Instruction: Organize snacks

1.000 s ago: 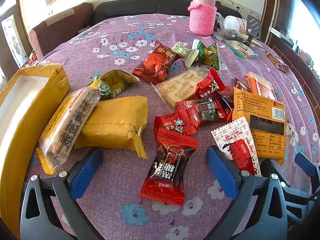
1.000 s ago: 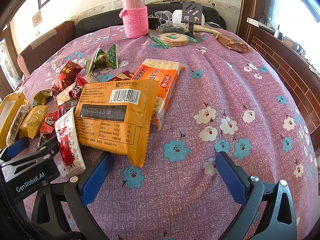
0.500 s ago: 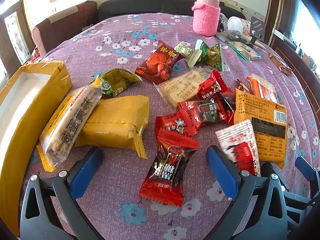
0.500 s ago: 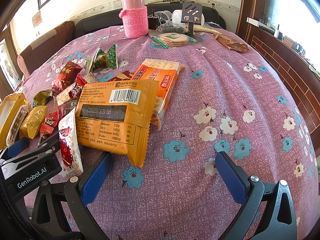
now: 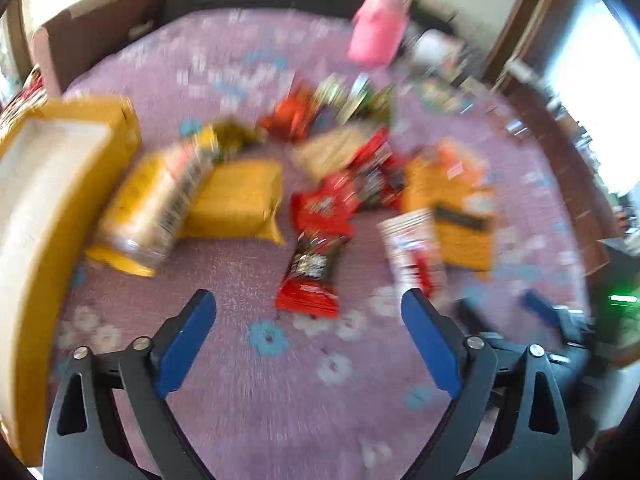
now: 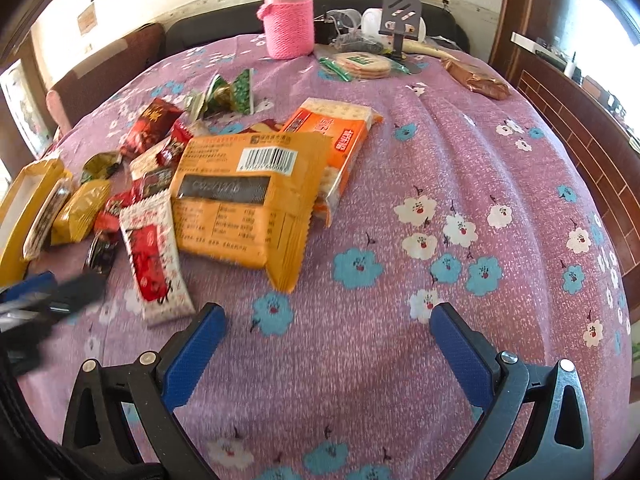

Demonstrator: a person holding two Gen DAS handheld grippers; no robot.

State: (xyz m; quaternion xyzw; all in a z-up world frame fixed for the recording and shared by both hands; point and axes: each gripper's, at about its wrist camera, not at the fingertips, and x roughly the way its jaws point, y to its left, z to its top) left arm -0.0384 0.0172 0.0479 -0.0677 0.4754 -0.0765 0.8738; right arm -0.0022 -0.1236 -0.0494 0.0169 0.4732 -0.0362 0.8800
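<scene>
Snack packets lie scattered on a purple flowered tablecloth (image 6: 460, 152). The left wrist view is blurred by motion. My left gripper (image 5: 308, 300) hangs above the cloth, its jaws closing with nothing between them; a red and black candy wrapper (image 5: 310, 276) lies just beyond its fingertips. A yellow packet (image 5: 236, 196), a long clear-and-yellow bar (image 5: 156, 208) and a yellow box (image 5: 44, 184) lie to the left. My right gripper (image 6: 328, 312) stands open and empty over bare cloth. A big orange packet (image 6: 244, 204), a white and red packet (image 6: 154, 260) and orange crackers (image 6: 340, 136) lie ahead of it.
A pink flask in a knitted sleeve (image 6: 288, 12) stands at the back. Round crackers (image 6: 362, 64), a phone stand (image 6: 400, 16) and a brown packet (image 6: 476, 78) sit at the far right. A wooden cabinet (image 6: 576, 120) borders the right side.
The left gripper has lifted and pulled back from the snacks, which now look smaller and blurred, and its jaws have narrowed a little. The right gripper has stayed put.
</scene>
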